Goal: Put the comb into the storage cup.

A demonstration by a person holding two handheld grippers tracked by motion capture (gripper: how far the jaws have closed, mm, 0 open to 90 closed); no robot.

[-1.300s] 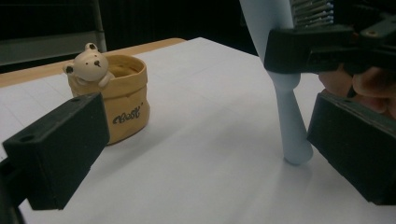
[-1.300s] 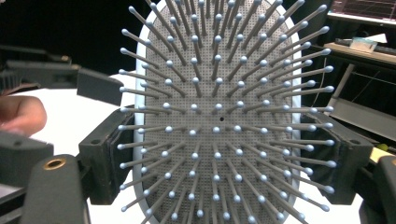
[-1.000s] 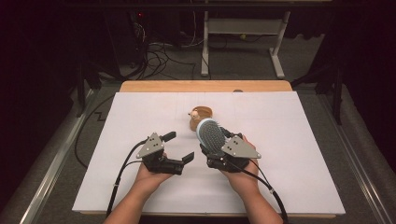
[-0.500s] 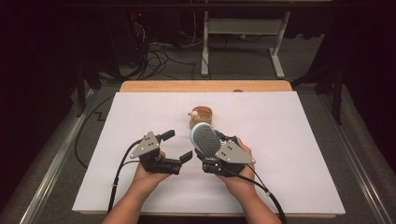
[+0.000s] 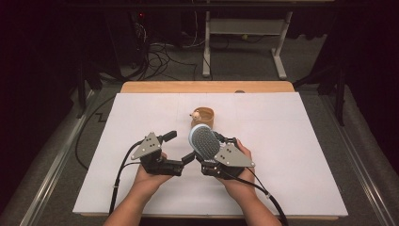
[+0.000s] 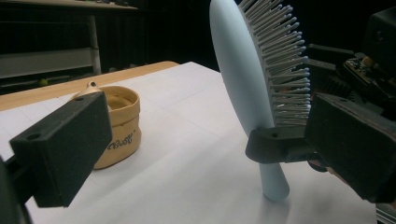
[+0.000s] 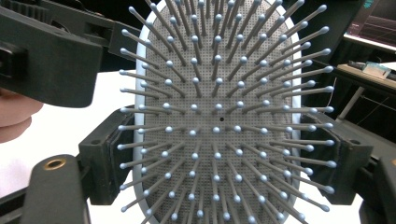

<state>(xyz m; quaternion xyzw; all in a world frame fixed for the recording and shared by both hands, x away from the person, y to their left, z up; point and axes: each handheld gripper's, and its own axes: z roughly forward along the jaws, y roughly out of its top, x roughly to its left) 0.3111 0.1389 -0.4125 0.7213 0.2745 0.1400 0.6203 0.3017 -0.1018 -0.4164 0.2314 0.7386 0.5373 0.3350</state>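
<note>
Meanwhile the right gripper (image 5: 205, 149) still clamps the hairbrush (image 5: 203, 142), drifted left toward the open left gripper (image 5: 179, 147).

A small tan, soft-sided fabric basket (image 6: 119, 126) standing on the white table cover carries the one piece of writing in the room: a short word in pale cursive lettering across its front wall, seen in the left gripper view beside a black jaw. The script is slanted, partly hidden by that jaw and too blurred to spell out with certainty. From the high view the same basket (image 5: 203, 117) is too small for its lettering to show. No other labels, brands, numbers or signs can be read.
</note>
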